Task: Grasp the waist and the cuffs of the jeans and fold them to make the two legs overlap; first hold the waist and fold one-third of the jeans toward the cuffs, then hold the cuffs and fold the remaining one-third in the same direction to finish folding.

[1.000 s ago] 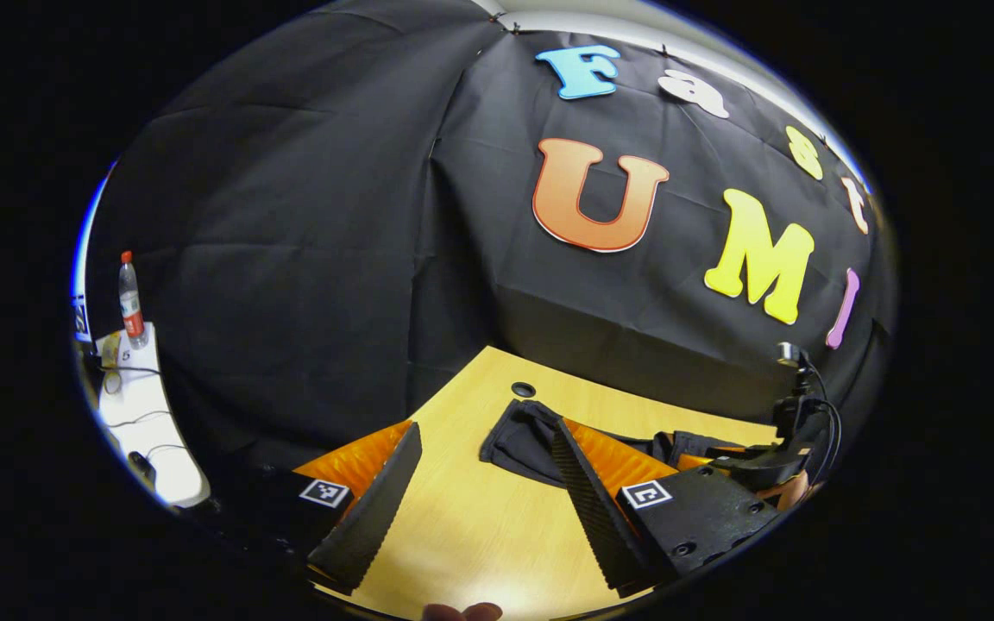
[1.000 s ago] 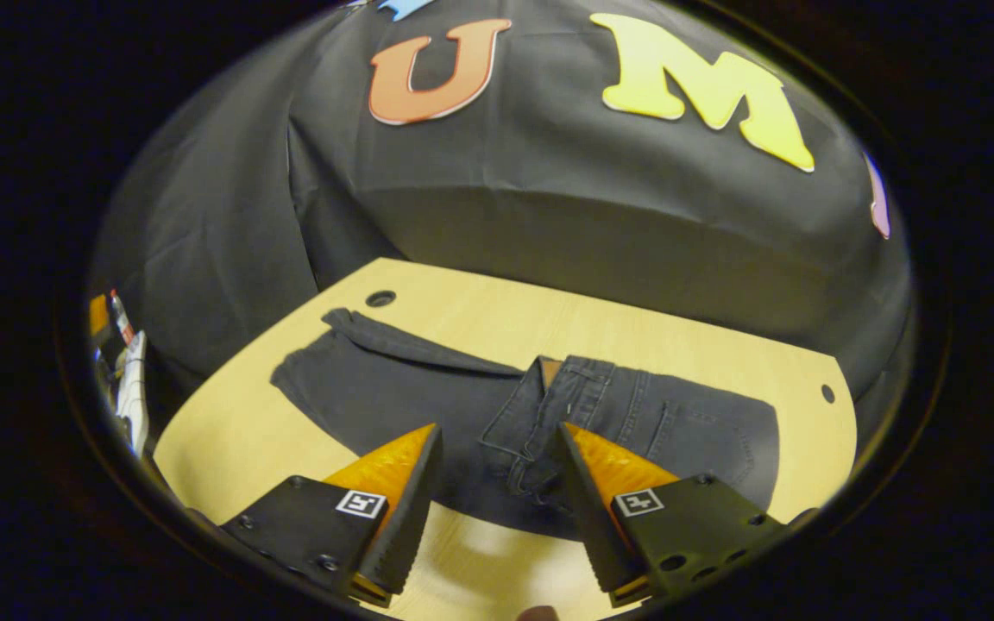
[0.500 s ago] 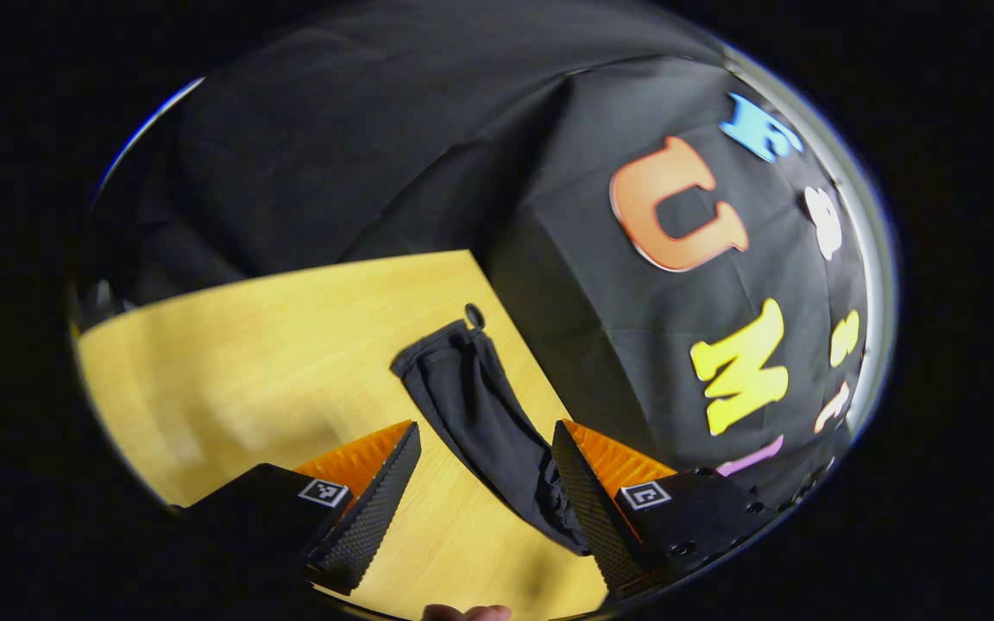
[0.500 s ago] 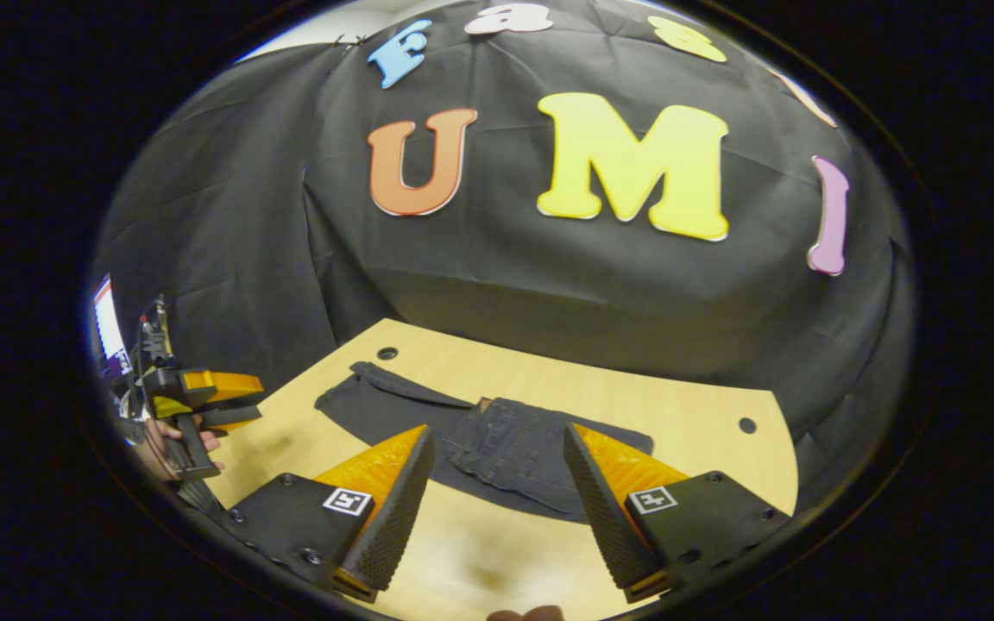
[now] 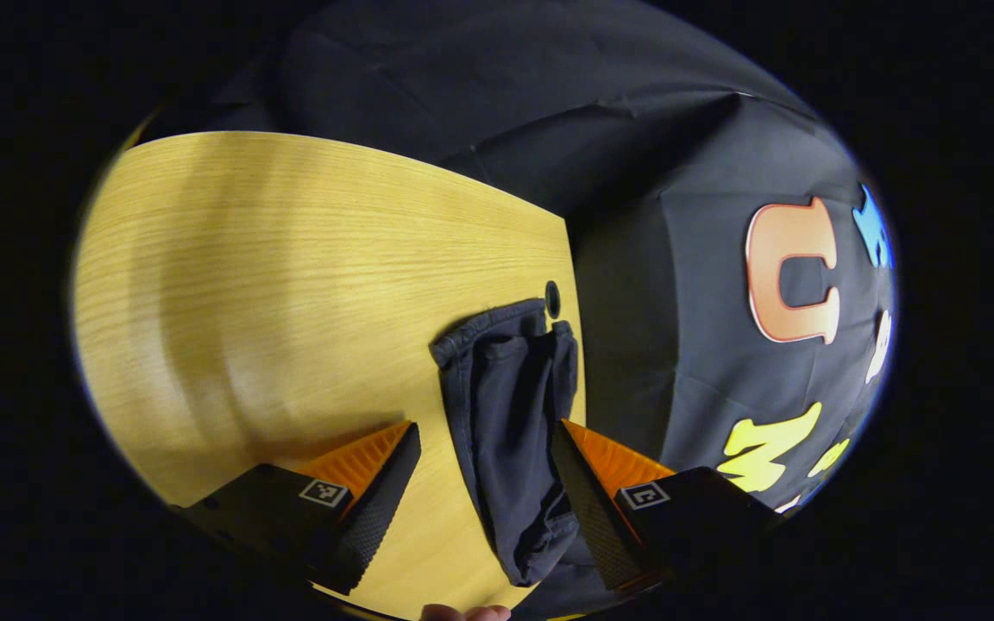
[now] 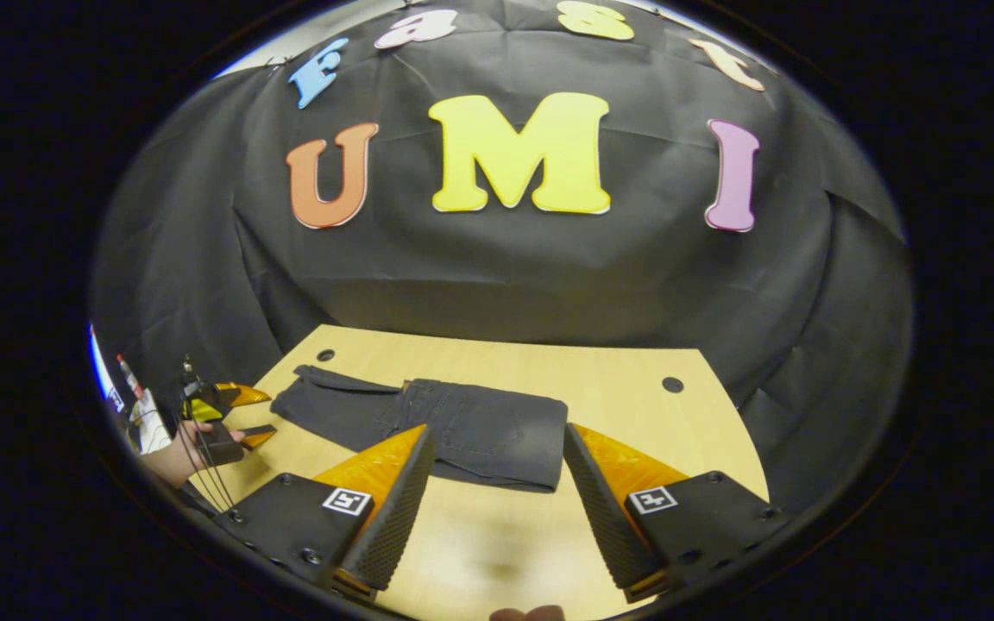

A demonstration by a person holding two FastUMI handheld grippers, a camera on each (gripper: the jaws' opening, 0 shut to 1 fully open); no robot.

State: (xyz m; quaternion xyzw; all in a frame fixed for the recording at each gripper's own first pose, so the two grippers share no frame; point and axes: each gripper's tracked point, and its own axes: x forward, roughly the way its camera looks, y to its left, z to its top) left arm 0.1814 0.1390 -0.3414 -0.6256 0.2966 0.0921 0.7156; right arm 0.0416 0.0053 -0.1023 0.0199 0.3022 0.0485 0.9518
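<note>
Right gripper [image 6: 493, 504] nearest in the right gripper view: fingers spread wide, nothing between them, held above the bare near part of the wooden table [image 6: 635, 405], short of the jeans [image 6: 428, 424]. Judging by that, it is out of the work for now and simply clear of the cloth. Beyond its tips the jeans lie flat on the table as a dark band running left to right; the waist part looks already turned over onto the legs, with the thicker seamed section toward the right and the thinner leg end trailing left toward a table hole. So the first third-fold reads as done and the cuff fold is what's left. At the far left of that view the left gripper [image 6: 238, 414] sits near the table's left edge, held by a hand [image 6: 178, 453], close to the cuff end, presumably lined up there because the cuffs are the next grab. In the left gripper view, the left gripper [image 5: 484, 483] is also wide open, gripping nothing; the leg end of the jeans [image 5: 506, 423] lies lengthwise between its fingers, the right finger close against the cloth, contact not certain. The cuffs [image 5: 501, 328] are farther ahead, stacked, beside the hole at the table edge. Behind that, black cloth wall [image 6: 497, 267].
</note>
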